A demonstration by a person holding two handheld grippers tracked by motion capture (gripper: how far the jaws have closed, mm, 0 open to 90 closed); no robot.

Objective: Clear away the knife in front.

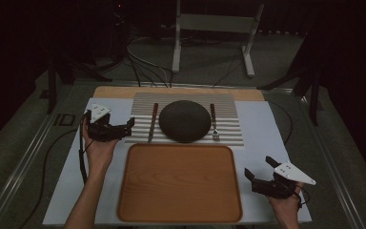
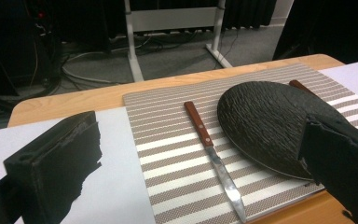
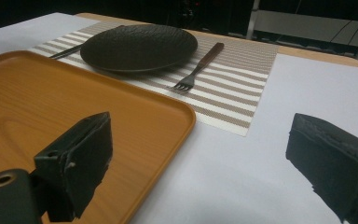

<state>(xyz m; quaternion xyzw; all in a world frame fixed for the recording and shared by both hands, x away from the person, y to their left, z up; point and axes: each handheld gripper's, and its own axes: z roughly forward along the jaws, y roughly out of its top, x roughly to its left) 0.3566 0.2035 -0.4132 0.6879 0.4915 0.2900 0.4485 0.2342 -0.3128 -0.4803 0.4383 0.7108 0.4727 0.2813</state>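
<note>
The table [image 1: 71, 191] carries a wooden tray [image 1: 180, 183], bare, near the person; beyond it lies a striped mat [image 1: 228, 121] bearing a dark plate [image 1: 185, 120], with a knife [image 1: 152, 123] to its left and a fork [image 1: 214, 125] to its right. The left gripper [image 1: 132, 125] hangs just beside the knife, jaws spread and holding nothing; the right gripper [image 1: 258, 168] waits off the tray's right edge, likewise spread. Best approach, I judge: come down over the knife's wooden handle [image 2: 198, 123], jaws straddling it crosswise, clear of the plate's rim; then close firmly.
</note>
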